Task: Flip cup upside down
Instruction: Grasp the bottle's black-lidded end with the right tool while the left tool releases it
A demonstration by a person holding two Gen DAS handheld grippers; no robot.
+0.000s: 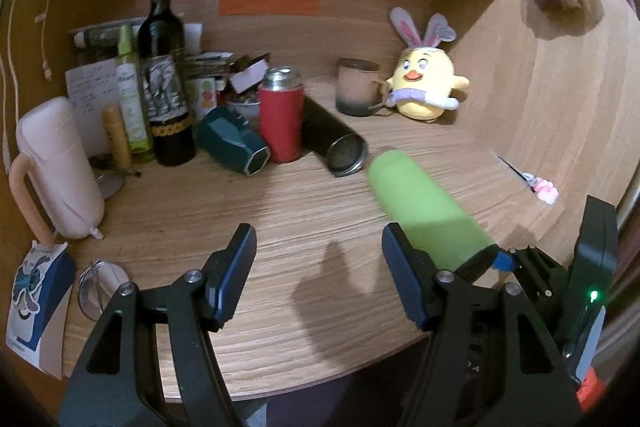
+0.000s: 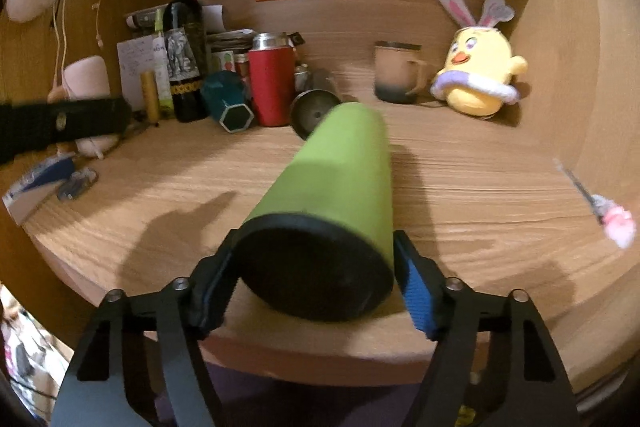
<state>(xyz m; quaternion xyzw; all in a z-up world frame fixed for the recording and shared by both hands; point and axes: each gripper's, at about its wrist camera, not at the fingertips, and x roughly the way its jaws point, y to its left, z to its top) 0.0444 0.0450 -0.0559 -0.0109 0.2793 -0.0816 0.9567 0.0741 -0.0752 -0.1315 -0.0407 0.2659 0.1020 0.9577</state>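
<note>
A tall green cup (image 2: 340,183) with a black end is held lying on its side above the wooden desk, its black end toward the right wrist camera. My right gripper (image 2: 312,275) is shut on it near the black end. In the left wrist view the green cup (image 1: 424,211) sticks out to the upper left from the right gripper (image 1: 504,263). My left gripper (image 1: 318,267) is open and empty, left of the cup, above the desk's front part.
At the back left stand a wine bottle (image 1: 166,67), a red flask (image 1: 280,115), a teal cup on its side (image 1: 232,143) and a black tumbler on its side (image 1: 336,143). A beige mug (image 1: 356,87) and a yellow plush chick (image 1: 424,83) sit at the back right. A pink jug (image 1: 56,167) is at the left.
</note>
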